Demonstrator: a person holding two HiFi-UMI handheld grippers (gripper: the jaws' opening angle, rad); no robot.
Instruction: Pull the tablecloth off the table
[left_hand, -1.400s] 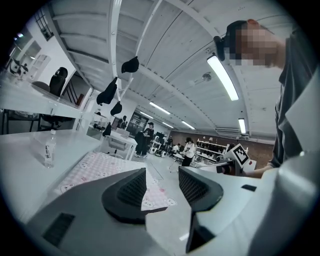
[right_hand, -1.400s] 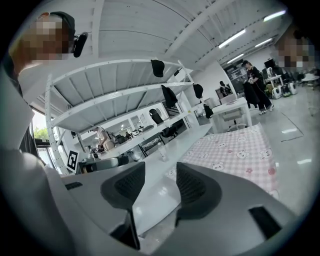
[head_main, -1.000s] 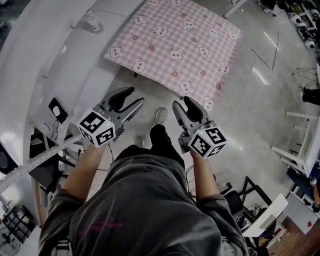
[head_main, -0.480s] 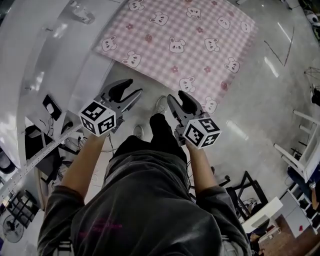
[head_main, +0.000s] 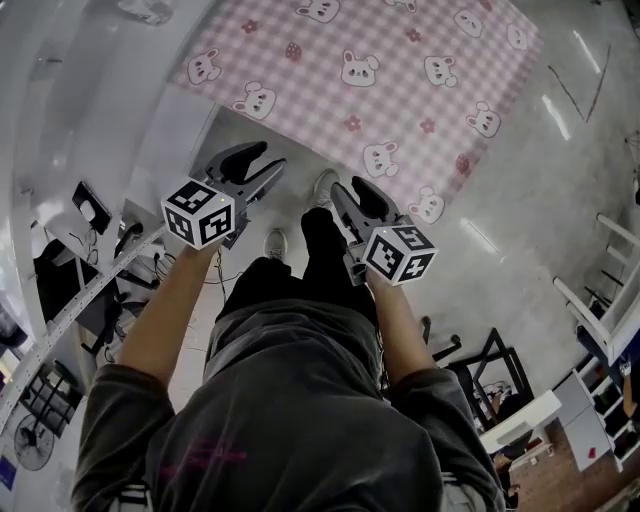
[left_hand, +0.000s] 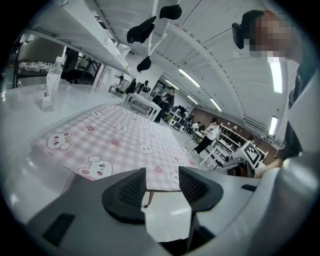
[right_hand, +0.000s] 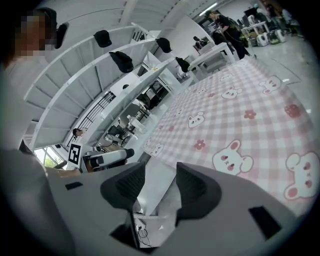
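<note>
Two hand-held grippers sit side by side in the centre of the head view, held out on bare forearms above the person's dark trousers and a shoe (head_main: 276, 243). The left gripper (head_main: 268, 158) and the right gripper (head_main: 347, 190) each carry a cube of black-and-white square markers. Both point towards a pink checked tablecloth (head_main: 390, 80) printed with white rabbits. It lies spread flat across the top of the frame, and neither gripper touches it. A white surface (head_main: 90, 100) borders the cloth at the upper left.

Only the gripper views show the fingers closely. In the left gripper view the dark ribbed fingers (left_hand: 131, 192) are spread apart, with pale floor and a thin table leg (left_hand: 145, 194) showing through the gap; the cloth's near edge lies just beyond them. This view alone shows a clear bottle (left_hand: 48, 92) standing upright on the white surface at the far left, well apart from the cloth, and people standing in the distance.

In the right gripper view the fingers (right_hand: 192, 189) are likewise spread, framing floor below. The cloth fills the right half, and white shelving rises at the upper left.
</note>
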